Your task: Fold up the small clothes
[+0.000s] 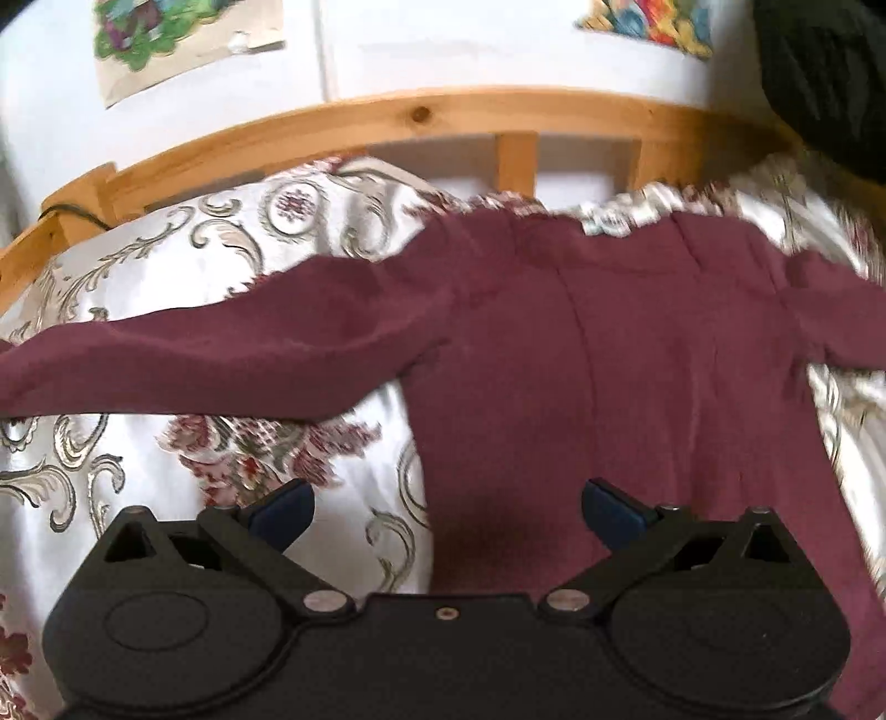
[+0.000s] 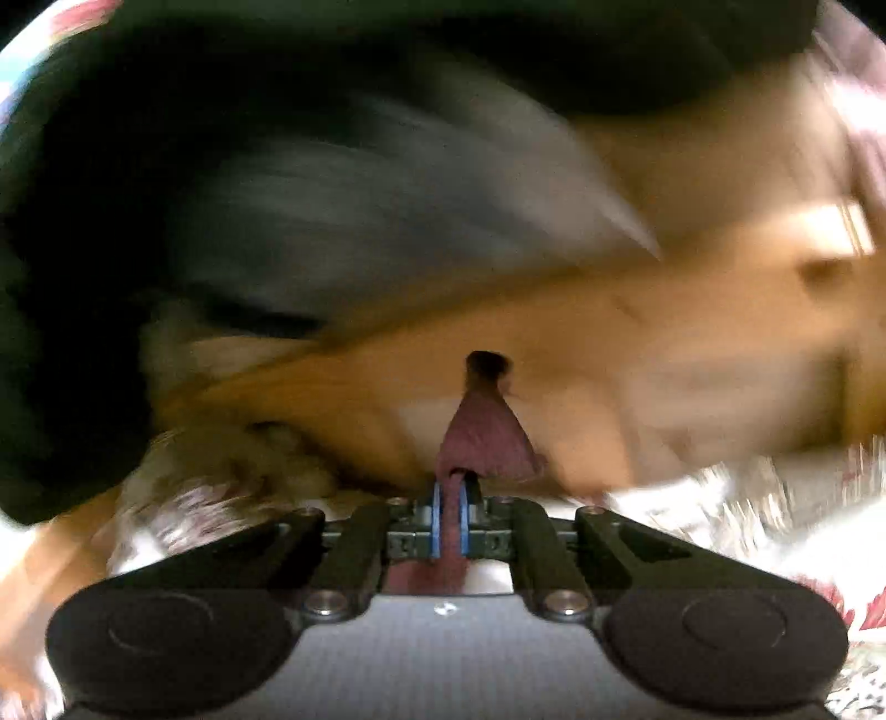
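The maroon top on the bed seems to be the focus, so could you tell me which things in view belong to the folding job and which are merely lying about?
Belongs to the job:
maroon top
left gripper, open over its hem
right gripper, shut on a pinch of it

Just lying about:
patterned bedspread
wooden bed frame
wall pictures

Maroon long-sleeved top (image 1: 554, 343) spread flat on patterned bedspread (image 1: 166, 266), sleeves outstretched.
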A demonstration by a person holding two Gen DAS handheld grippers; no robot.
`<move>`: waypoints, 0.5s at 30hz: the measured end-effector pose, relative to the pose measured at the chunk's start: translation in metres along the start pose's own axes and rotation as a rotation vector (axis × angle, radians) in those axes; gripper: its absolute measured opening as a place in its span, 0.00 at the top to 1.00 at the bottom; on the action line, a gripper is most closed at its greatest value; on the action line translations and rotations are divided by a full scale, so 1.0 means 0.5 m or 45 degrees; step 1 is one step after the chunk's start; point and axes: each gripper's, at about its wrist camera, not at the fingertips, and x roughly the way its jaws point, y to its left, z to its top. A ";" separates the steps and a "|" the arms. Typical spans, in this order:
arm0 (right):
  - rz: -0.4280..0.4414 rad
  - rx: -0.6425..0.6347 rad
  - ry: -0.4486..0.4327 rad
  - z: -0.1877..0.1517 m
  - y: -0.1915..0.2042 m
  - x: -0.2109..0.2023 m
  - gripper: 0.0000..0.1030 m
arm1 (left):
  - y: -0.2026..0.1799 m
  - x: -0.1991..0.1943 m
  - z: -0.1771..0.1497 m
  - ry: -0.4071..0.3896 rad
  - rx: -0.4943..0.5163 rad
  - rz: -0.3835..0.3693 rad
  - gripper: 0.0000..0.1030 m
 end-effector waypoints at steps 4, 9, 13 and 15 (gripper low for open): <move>0.203 -0.390 -0.147 -0.017 0.175 -0.108 0.93 | 0.041 -0.006 0.012 -0.044 -0.114 -0.076 0.01; 0.617 -0.805 -0.126 -0.130 0.395 -0.221 0.93 | 0.076 0.024 -0.003 -0.083 -0.150 -0.136 0.01; 0.876 -1.100 -0.037 -0.294 0.503 -0.283 0.93 | 0.117 0.057 -0.011 -0.099 -0.200 -0.100 0.01; 0.968 -1.238 0.007 -0.389 0.521 -0.307 0.93 | 0.139 0.066 -0.010 -0.130 -0.258 -0.106 0.01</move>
